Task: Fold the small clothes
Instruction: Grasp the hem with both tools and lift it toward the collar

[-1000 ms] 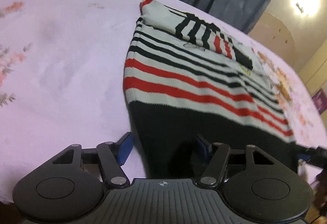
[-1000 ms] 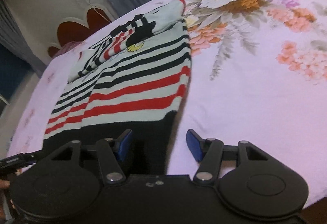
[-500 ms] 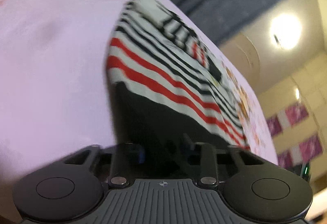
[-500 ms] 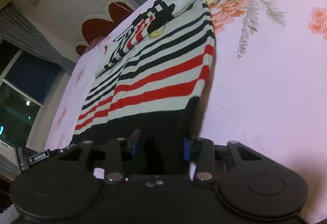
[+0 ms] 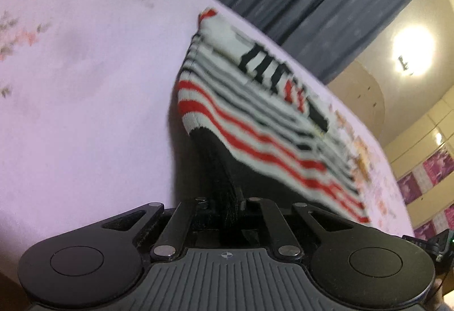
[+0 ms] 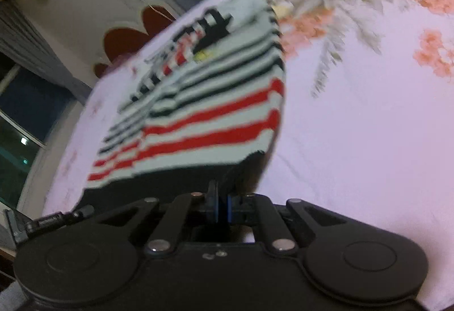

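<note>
Striped sweater (image 5: 255, 124): sleeves already folded in; black hem pinched and raised by left gripper (image 5: 224, 204) and right gripper (image 6: 222, 204), jaws just closed; body fold pending

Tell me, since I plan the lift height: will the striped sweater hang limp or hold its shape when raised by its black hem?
Probably limp: the striped sweater bends softly up from the bedsheet where the left gripper and right gripper pinch its hem. Knit, likely unslippery.
</note>
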`<state>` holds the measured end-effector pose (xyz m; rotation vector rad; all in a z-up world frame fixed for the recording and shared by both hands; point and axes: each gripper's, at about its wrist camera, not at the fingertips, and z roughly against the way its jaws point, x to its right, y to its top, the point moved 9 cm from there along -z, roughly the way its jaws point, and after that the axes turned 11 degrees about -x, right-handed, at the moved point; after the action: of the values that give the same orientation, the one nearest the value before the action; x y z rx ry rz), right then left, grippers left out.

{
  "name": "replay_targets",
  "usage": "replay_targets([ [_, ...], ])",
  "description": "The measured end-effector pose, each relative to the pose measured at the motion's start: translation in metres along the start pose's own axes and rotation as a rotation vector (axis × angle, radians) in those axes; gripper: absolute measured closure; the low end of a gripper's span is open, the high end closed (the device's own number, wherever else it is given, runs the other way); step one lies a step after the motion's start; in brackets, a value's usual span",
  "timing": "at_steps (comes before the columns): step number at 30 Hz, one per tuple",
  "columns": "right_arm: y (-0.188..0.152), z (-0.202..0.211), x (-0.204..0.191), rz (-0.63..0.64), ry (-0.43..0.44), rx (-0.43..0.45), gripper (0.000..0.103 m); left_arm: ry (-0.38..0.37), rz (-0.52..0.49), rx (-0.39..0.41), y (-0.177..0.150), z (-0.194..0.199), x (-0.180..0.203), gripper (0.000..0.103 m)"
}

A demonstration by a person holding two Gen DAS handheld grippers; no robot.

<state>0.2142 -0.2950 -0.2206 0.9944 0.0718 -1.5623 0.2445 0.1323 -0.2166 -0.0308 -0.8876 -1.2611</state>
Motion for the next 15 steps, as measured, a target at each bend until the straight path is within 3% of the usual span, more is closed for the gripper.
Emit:
replay_targets([
  [4, 0.034, 0.017, -0.017, 0.042, 0.027, 0.093, 0.098, -0.05, -0.005, 0.101, 0.032, 0.02, 0.014, 0.098],
  [7, 0.076, 0.023, -0.028, 0.074, 0.024, 0.161, 0.098, -0.08, -0.036, 0.155, 0.079, 0.018, 0.031, 0.098],
  [11, 0.14, 0.016, -0.034, 0.083, -0.01, 0.23, 0.098, -0.104, -0.084, 0.197, 0.15, -0.008, 0.055, 0.098],
  [15, 0.205, -0.012, -0.03, 0.035, -0.038, 0.23, 0.098, -0.097, -0.088, 0.172, 0.218, -0.05, 0.063, 0.098],
])
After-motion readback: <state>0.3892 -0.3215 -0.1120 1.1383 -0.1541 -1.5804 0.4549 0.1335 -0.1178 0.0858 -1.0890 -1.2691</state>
